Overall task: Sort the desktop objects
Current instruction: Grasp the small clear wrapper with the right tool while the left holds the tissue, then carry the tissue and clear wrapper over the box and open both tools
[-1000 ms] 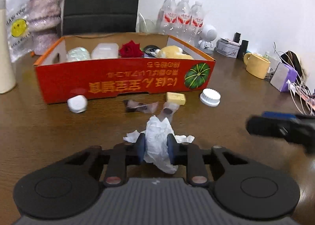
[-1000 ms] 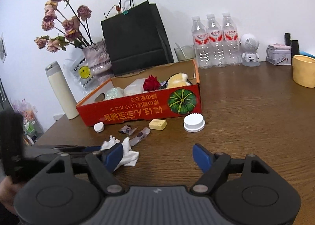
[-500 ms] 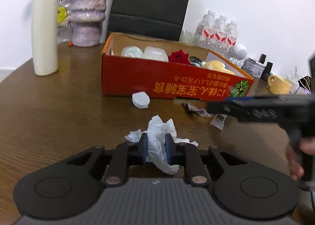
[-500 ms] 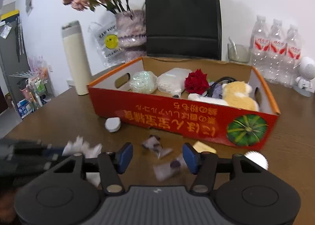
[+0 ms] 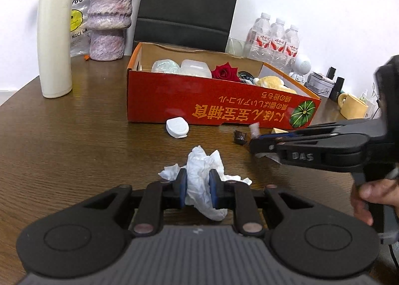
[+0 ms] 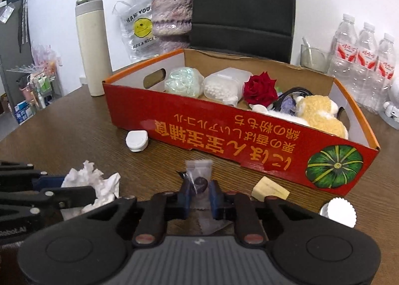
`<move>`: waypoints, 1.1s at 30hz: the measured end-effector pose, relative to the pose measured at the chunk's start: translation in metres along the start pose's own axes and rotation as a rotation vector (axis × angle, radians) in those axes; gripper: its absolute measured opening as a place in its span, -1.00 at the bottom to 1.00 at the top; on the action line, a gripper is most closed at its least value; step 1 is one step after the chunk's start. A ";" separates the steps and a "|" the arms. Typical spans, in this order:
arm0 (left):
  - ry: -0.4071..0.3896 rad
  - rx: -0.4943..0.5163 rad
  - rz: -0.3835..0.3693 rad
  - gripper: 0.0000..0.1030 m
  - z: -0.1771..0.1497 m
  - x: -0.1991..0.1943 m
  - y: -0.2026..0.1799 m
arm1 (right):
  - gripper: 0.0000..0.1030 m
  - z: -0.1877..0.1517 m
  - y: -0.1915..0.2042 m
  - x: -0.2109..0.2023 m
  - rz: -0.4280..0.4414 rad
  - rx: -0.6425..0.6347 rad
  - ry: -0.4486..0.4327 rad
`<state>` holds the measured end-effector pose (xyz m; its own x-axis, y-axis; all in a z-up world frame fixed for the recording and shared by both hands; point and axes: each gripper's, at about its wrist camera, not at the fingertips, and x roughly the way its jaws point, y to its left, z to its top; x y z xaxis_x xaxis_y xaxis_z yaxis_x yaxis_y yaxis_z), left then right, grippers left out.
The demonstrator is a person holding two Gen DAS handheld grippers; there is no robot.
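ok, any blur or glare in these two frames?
Left wrist view: right gripper and hand motion-blurred, tissue sharp, dark fisheye corners. Right wrist view: mostly sharp, red box bowed by the lens, faint glare on its front.

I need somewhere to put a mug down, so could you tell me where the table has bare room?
The wood left of the red box, between the cream flask and the crumpled tissue, is bare. In front of the box it is crowded: white cap, snack packet, yellow block, ridged lid. The box itself is full.
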<state>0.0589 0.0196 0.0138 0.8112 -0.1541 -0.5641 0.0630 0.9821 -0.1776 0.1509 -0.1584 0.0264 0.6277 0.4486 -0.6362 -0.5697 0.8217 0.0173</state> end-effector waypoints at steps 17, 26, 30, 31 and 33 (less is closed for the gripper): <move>-0.028 -0.050 0.063 -0.66 -0.018 -0.060 -0.033 | -0.74 -0.073 0.002 -0.137 -0.083 0.131 -0.106; -0.090 -0.020 0.097 -0.66 -0.011 -0.097 -0.052 | -0.74 -0.076 0.008 -0.165 -0.049 0.157 -0.210; -0.100 -0.015 0.089 -0.66 -0.008 -0.102 -0.060 | -0.74 -0.076 0.005 -0.173 -0.037 0.175 -0.228; -0.106 -0.019 0.089 -0.66 -0.006 -0.102 -0.061 | -0.74 -0.076 0.004 -0.174 -0.035 0.178 -0.233; -0.116 -0.044 0.071 -0.67 0.004 -0.101 -0.060 | -0.74 -0.073 0.002 -0.175 -0.041 0.177 -0.233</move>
<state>-0.0249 -0.0233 0.0847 0.8748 -0.0677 -0.4796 -0.0207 0.9840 -0.1767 0.0015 -0.2609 0.0811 0.7645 0.4659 -0.4455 -0.4533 0.8799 0.1423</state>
